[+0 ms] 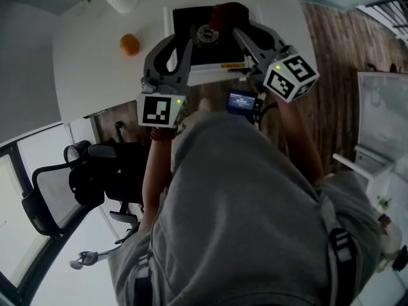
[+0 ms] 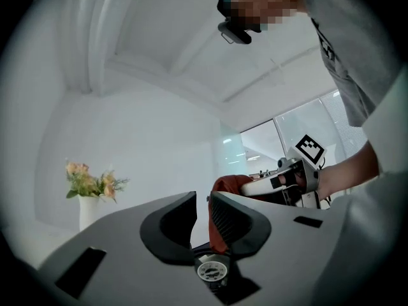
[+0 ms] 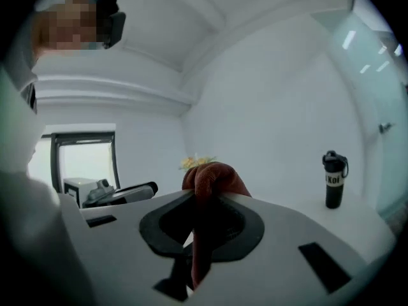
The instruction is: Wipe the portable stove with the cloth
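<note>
Right gripper (image 3: pixel 203 203) clamped on the rust-red cloth (image 3: pixel 215 178), over the portable stove (image 1: pixel 185 24) — left gripper (image 2: pixel 203 206) jaws narrowly apart, gripping nothing

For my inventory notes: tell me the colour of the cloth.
Rust red; the cloth shows best in the right gripper view.

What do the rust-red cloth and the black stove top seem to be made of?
Rust-red cloth: soft matte fabric, perhaps terry; it bunches and droops in folds. Black square stove top: probably painted metal, flat and dark; too small to be sure.
</note>
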Demonstrator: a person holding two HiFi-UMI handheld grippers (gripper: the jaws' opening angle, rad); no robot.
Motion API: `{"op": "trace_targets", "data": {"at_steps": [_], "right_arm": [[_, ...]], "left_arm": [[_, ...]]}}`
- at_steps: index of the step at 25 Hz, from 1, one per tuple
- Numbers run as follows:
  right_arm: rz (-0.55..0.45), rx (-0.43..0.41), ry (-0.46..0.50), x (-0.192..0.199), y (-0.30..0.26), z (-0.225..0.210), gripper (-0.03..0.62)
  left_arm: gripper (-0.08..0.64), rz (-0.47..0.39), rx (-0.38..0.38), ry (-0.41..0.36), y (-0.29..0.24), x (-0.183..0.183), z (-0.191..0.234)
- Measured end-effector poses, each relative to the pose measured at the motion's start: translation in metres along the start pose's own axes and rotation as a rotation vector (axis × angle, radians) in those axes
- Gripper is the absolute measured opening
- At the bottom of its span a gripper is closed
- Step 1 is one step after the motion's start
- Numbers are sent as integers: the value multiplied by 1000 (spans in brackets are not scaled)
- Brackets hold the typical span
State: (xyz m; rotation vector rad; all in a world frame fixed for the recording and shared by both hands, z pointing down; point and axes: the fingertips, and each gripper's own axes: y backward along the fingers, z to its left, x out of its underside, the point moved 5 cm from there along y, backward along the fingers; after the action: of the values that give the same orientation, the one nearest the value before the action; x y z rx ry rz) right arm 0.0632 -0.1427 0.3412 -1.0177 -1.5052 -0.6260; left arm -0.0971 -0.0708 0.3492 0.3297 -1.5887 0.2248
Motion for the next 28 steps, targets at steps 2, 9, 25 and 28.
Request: {"op": "trace_targets", "data": {"at_steps": [2,9,25,28], "right_arm": [[-34,36,-53,8,7,-3,49],[-79,133,34,24,28,4,50],[-49,305,209,43,33,28,49],[-43,301,209,46,33,28,49]], "left_arm": [[66,1,-11,-22,-2,1,-4],[43,68,-159,-29,3,27,-8],[40,119,-160,-4,2,47,-19],[40,123,-157,6,2,49,-21]]}}
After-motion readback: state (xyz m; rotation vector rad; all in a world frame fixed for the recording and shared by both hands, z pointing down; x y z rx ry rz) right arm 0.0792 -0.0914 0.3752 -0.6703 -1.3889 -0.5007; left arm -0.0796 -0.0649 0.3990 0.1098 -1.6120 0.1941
